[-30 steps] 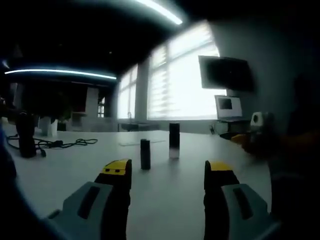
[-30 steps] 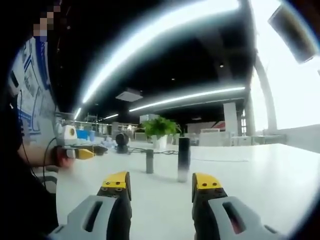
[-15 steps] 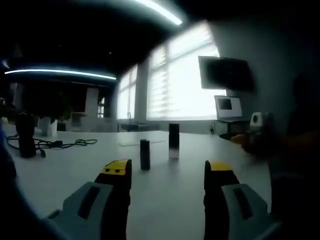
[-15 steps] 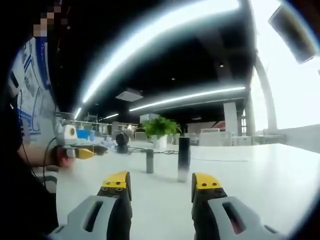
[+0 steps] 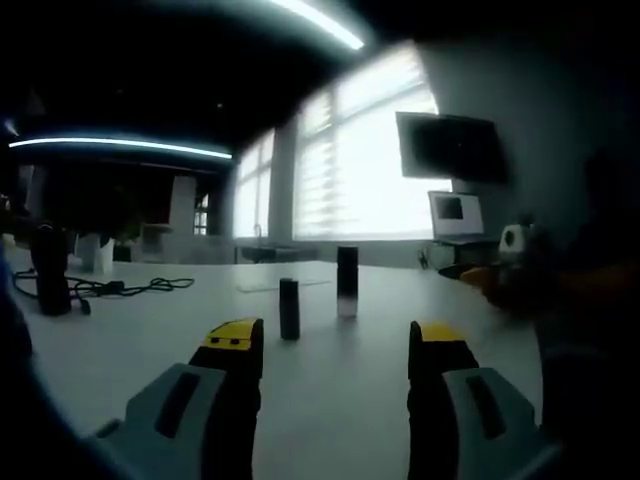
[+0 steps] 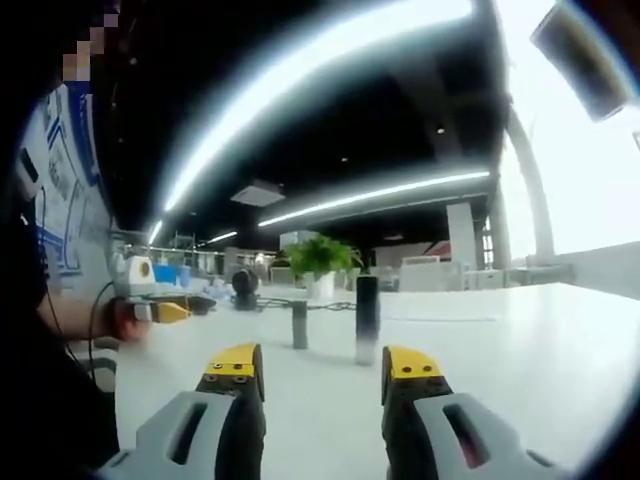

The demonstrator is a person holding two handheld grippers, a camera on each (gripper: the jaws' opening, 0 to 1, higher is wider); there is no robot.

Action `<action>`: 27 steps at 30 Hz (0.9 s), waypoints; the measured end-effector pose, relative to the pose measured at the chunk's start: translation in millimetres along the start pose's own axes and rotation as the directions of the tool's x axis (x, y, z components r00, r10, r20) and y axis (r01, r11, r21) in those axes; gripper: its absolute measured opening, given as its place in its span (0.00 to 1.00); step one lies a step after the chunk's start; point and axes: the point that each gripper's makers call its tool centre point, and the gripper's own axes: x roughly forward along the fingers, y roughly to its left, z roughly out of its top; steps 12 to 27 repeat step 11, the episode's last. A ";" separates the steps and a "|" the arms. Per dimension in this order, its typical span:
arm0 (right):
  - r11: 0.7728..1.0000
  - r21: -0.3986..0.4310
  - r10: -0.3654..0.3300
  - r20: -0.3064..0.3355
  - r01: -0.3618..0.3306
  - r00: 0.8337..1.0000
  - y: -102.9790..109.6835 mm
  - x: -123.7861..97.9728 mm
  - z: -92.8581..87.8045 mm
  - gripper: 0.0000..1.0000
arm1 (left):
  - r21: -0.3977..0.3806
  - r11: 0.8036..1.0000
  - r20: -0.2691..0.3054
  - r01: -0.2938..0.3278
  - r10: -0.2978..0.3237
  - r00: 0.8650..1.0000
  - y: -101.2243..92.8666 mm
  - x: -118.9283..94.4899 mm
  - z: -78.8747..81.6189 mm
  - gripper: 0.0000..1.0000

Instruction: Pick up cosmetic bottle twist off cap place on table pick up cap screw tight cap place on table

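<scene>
Two dark upright cylinders stand on the white table [image 5: 150,330]. In the left gripper view the taller bottle [image 5: 347,281], dark on top and pale at its base, stands beyond the shorter dark cylinder [image 5: 289,308]. My left gripper [image 5: 335,345] is open, low over the table, well short of both. In the right gripper view the tall bottle [image 6: 367,318] stands just ahead, with the short cylinder [image 6: 299,324] to its left. My right gripper [image 6: 322,368] is open and holds nothing. The left gripper [image 6: 165,311], held by a hand, appears at the left of that view.
A dark device [image 5: 50,270] with black cables [image 5: 120,287] sits at the table's left. A laptop [image 5: 457,215] and wall screen [image 5: 450,146] are by the bright windows. A potted plant [image 6: 320,262] stands at the far side. A person's arm [image 6: 70,310] is at the left.
The right gripper view has tilted very slightly; the bottle and short cylinder stand where they were. Both grippers stay open.
</scene>
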 end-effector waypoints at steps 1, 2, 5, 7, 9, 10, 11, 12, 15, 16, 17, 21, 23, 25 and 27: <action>1.000 -0.001 -0.001 -0.001 0.001 1.000 -0.1 0.0 -0.2 0.40 | 0.000 1.000 0.001 0.000 0.000 1.000 -0.1 -0.1 0.2 0.48; 1.000 -0.007 -0.001 -0.004 0.001 1.000 0.0 0.3 -0.9 0.40 | 0.001 1.000 0.001 0.000 0.000 1.000 -0.1 -0.1 0.2 0.48; 1.000 -0.013 0.000 -0.009 0.000 1.000 0.9 0.6 -1.8 0.40 | 0.001 1.000 -0.001 -0.001 0.001 1.000 0.0 -0.2 -0.1 0.48; 1.000 -0.015 0.000 -0.010 0.000 1.000 1.0 0.6 -1.9 0.40 | 0.000 1.000 -0.002 -0.002 0.002 1.000 0.2 -0.2 -0.3 0.48; 1.000 -0.012 -0.001 -0.007 0.001 1.000 0.8 0.4 -1.4 0.40 | 0.001 1.000 -0.001 -0.001 0.001 1.000 -0.1 -0.1 -0.2 0.48; 1.000 -0.012 -0.003 -0.009 0.002 1.000 0.6 0.4 -1.7 0.40 | 0.001 1.000 -0.003 -0.001 0.001 1.000 -0.1 -0.1 -0.6 0.48; 1.000 -0.014 -0.002 -0.009 0.002 1.000 0.7 0.4 -1.7 0.40 | 0.001 1.000 -0.003 -0.001 0.001 1.000 -0.1 -0.1 -0.5 0.48; 1.000 -0.014 -0.002 -0.009 0.002 1.000 0.7 0.4 -1.7 0.40 | 0.001 1.000 -0.003 -0.001 0.001 1.000 -0.1 -0.1 -0.5 0.48; 1.000 -0.014 -0.002 -0.009 0.002 1.000 0.7 0.4 -1.7 0.40 | 0.001 1.000 -0.003 -0.001 0.001 1.000 -0.1 -0.1 -0.5 0.48; 1.000 -0.014 -0.002 -0.009 0.002 1.000 0.7 0.4 -1.7 0.40 | 0.001 1.000 -0.003 -0.001 0.001 1.000 -0.1 -0.1 -0.5 0.48; 1.000 -0.014 -0.002 -0.009 0.002 1.000 0.7 0.4 -1.7 0.40 | 0.001 1.000 -0.003 -0.001 0.001 1.000 -0.1 -0.1 -0.5 0.48; 1.000 -0.014 -0.002 -0.009 0.002 1.000 0.7 0.4 -1.7 0.40 | 0.001 1.000 -0.003 -0.001 0.001 1.000 -0.1 -0.1 -0.5 0.48; 1.000 -0.014 -0.002 -0.009 0.002 1.000 0.7 0.4 -1.7 0.40 | 0.001 1.000 -0.003 -0.001 0.001 1.000 -0.1 -0.1 -0.5 0.48; 1.000 -0.014 -0.002 -0.009 0.002 1.000 0.7 0.4 -1.7 0.40 | 0.001 1.000 -0.003 -0.001 0.001 1.000 -0.1 -0.1 -0.5 0.48; 1.000 -0.014 -0.002 -0.009 0.002 1.000 0.7 0.4 -1.7 0.40 | 0.001 1.000 -0.003 -0.001 0.001 1.000 -0.1 -0.1 -0.5 0.48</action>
